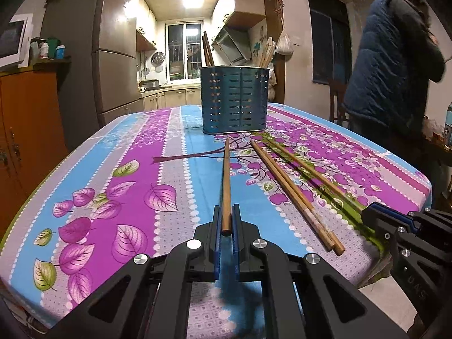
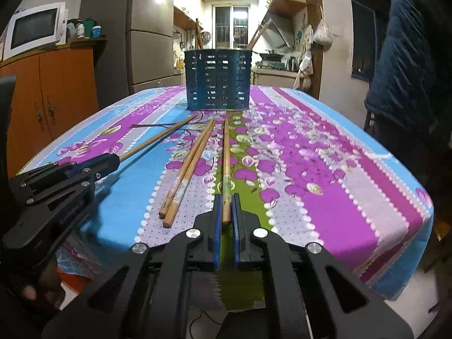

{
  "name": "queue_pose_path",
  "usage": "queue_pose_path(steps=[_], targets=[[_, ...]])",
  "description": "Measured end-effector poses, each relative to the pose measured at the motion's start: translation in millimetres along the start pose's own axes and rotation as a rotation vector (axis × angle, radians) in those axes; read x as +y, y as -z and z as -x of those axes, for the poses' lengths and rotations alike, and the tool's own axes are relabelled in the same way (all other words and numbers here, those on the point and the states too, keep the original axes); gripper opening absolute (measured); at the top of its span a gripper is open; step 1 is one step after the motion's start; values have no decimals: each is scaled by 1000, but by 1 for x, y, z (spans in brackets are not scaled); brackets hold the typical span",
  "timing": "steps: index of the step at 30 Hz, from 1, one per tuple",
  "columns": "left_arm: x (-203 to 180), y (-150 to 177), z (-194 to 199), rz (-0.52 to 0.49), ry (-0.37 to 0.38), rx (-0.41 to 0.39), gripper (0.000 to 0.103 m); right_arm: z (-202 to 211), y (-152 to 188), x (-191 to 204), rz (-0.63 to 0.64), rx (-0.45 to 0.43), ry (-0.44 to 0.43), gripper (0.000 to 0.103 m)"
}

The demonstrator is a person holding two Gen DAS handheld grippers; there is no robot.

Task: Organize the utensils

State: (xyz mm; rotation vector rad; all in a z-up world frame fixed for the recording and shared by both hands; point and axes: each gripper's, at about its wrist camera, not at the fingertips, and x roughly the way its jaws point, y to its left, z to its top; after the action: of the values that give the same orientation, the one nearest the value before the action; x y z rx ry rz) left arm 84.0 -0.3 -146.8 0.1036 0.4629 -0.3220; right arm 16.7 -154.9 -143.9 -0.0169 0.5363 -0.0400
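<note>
Left wrist view: left gripper (image 1: 226,220) clamped on butt end of one chopstick (image 1: 226,180), long axis running straight ahead toward the blue slotted utensil holder (image 1: 234,101) at the far side of the counter (image 1: 113,169). Loose pair of chopsticks (image 1: 293,195) just to the right.

Right wrist view: right gripper (image 2: 226,212) pinching another chopstick (image 2: 226,163), likewise aimed at the holder. Both hands about equally near.
</note>
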Motion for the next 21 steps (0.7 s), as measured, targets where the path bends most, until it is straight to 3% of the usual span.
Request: queue_pose_path(steps=[6,21], targets=[[6,-15,14,-16,-28,15,8,9,-9,0,69,-28,3,5],[14,-52,40,-29,-41,3,8,7,-17,-12,82,35,-20,5]])
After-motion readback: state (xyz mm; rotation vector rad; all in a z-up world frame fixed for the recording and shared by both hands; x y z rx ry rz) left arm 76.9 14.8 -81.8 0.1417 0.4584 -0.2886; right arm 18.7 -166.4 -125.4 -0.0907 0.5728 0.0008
